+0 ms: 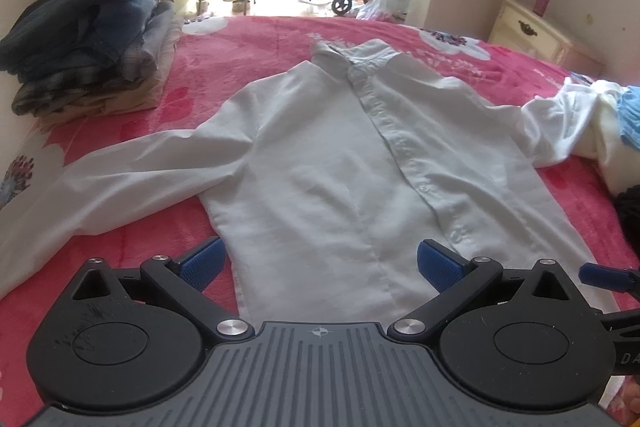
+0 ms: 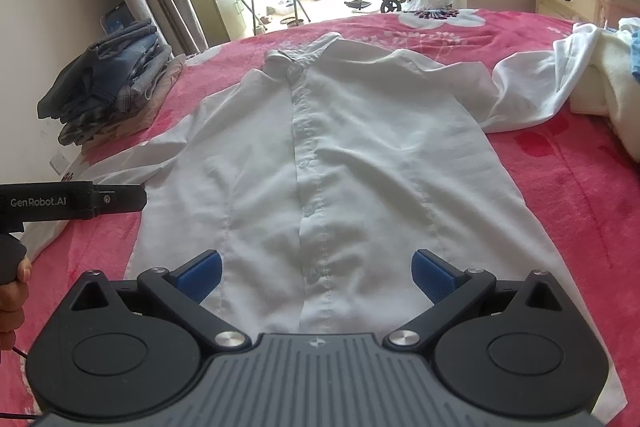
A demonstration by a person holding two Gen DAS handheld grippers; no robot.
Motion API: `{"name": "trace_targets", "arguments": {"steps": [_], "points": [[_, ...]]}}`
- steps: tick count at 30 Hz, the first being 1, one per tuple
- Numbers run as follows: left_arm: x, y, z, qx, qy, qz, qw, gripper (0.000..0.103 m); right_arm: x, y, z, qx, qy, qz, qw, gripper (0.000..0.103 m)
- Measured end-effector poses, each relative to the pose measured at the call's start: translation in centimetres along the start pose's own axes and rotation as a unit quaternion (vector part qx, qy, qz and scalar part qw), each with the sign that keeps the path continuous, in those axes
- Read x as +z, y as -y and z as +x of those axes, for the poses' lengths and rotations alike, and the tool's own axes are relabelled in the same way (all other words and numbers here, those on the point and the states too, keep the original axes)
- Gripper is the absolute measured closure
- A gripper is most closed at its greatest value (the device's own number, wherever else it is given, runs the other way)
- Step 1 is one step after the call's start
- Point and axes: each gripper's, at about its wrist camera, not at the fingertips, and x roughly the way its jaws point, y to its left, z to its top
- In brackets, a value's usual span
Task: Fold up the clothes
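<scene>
A white shirt [image 1: 340, 163] lies flat and buttoned, front up, across the middle of both frames on a pink bedspread [image 2: 560, 187], collar toward the top and hem at the bottom edge, under the cameras. One sleeve [image 1: 120, 171] runs out to the lower left of the left view; the other sleeve [image 2: 520, 95] trails to the upper right and ends bunched against a heap of pale laundry [image 2: 600, 83] at the right edge. Spread this way, the shirt looks laid out so its sides and sleeves can be turned in. The left gripper [image 1: 320, 263] hangs over the hem at the left side seam, jaws spread wide with nothing between them; the right gripper [image 2: 316, 271] hangs over the hem at the button placket, spread just as wide and empty. Both seem poised low and open to take cloth near the hem, though neither touches it as far as the views show. A stack of folded dark clothes [image 1: 88, 39] sits in the upper left, probably the place for finished pieces. The shirt itself shows no fold.
</scene>
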Motion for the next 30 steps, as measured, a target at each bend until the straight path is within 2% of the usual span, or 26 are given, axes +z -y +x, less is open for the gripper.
{"name": "trace_targets", "arguments": {"steps": [23, 30], "points": [[-0.2, -0.2, 0.5, 0.01, -0.015, -0.007, 0.9998, 0.0, -0.3, -0.1, 0.2, -0.006, -0.011, -0.005, 1.0, 0.0], [-0.2, 0.1, 1.5, 0.008, -0.019, -0.007, 0.9998, 0.0, -0.4, 0.6, 0.1, -0.003, -0.001, 0.003, 1.0, 0.0]]}}
